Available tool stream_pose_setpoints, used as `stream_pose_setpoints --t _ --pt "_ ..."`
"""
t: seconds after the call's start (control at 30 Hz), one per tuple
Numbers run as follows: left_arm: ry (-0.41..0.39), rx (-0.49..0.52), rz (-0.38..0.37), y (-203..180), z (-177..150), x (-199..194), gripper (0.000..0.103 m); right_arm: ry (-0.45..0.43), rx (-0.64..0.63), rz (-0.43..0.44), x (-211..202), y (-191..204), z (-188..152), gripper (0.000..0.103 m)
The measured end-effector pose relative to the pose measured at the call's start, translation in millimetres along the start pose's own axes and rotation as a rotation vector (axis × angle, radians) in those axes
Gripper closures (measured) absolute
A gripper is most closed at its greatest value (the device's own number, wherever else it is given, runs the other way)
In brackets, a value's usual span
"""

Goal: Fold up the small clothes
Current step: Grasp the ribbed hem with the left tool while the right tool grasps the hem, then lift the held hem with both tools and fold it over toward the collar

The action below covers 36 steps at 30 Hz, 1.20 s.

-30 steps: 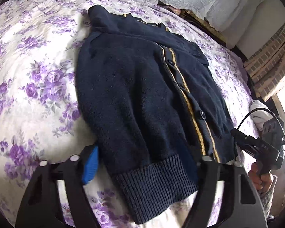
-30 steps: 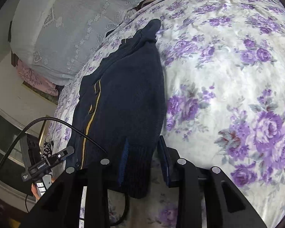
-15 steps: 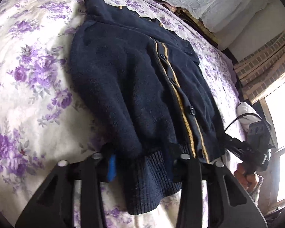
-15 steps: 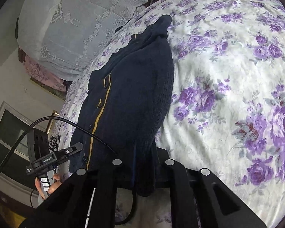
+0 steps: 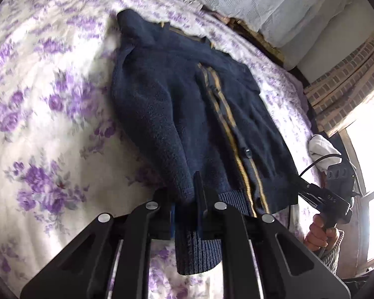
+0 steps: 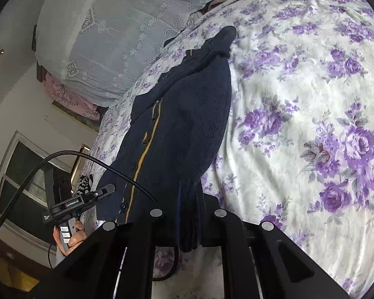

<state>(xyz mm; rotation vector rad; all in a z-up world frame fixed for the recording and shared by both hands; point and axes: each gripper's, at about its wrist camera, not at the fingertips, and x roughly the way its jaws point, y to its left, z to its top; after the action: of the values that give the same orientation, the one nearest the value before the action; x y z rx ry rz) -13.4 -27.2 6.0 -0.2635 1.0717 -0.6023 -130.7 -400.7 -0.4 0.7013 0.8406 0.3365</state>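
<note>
A small navy cardigan with yellow stripes along its button placket lies front up on a bed sheet printed with purple flowers. My left gripper is shut on the ribbed hem near the garment's left bottom corner, and the hem bunches up between the pads. In the right wrist view the same cardigan stretches away from me. My right gripper is shut on the ribbed hem at the other bottom corner. Each view shows the other gripper, held by a hand, at the far end of the hem.
Pale lace-covered bedding is piled at the head of the bed, beyond the collar. A bright window and a white cloth lie past the bed's edge. Bare floral sheet spreads beside the cardigan.
Both grippers went from open around the hem to shut on it. The hem now bunches between the pads and is raised a little off the sheet.
</note>
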Motion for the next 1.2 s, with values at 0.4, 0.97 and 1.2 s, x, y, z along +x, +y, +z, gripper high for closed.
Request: stream_pose_setpoints --t 0.4,0.97,1.2 --pt "-0.02 -0.014 -0.027 2 -10 13 0.093 -0.047 -0.037 -0.034 0 6 -3 0.093" --pt "-0.199 0.138 0.039 -39 69 -42 0.093 -0.176 -0.24 -0.011 -12 77 77 0.093" --pt "-0.244 0.196 0.099 -57 107 -48 0.093 -0.282 -0.266 -0.003 -14 92 115 0.093"
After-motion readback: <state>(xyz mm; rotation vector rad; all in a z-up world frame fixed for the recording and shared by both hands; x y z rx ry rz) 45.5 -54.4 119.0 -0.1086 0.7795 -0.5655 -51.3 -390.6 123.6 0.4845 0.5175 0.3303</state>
